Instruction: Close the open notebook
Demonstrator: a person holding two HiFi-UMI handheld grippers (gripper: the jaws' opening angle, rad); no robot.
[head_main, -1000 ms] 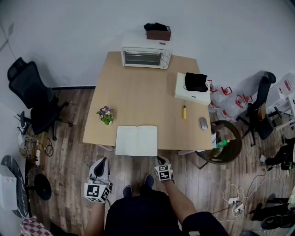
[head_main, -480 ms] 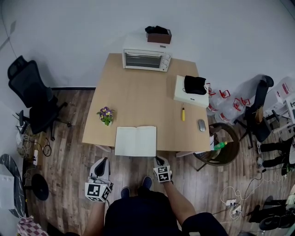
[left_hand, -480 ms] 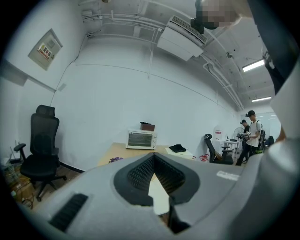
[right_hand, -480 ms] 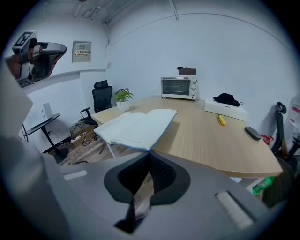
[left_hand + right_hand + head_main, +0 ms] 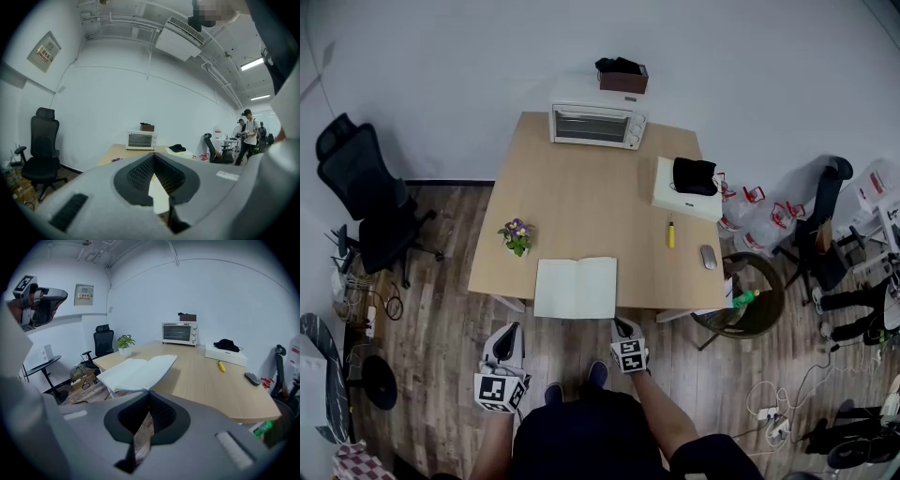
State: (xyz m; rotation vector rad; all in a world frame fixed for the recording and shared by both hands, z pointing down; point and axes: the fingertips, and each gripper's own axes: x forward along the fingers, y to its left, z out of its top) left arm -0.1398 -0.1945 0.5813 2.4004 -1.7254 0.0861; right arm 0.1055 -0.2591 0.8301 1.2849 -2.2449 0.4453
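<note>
Right now both tongs hang short of the surface [image 5: 581,187], over the wooden floor, and neither touches the open notebook [image 5: 577,288]. The notebook lies flat, pages up, at the surface's near edge, roughly midway along it. From the head view, the right tongs [image 5: 621,325] sit just off the notebook's near right corner, tips pointing toward it. The left tongs [image 5: 510,330] hang further to the left and a little lower, clearly apart from the near left corner.

My right gripper view shows the right tongs [image 5: 149,397] pressed together with nothing between them, and the notebook [image 5: 138,371] just ahead and slightly left. My left gripper view shows the left tongs [image 5: 153,157] likewise together and empty.

Further back on the surface stand a small potted flower [image 5: 516,234] and a toaster oven [image 5: 597,121].
</note>
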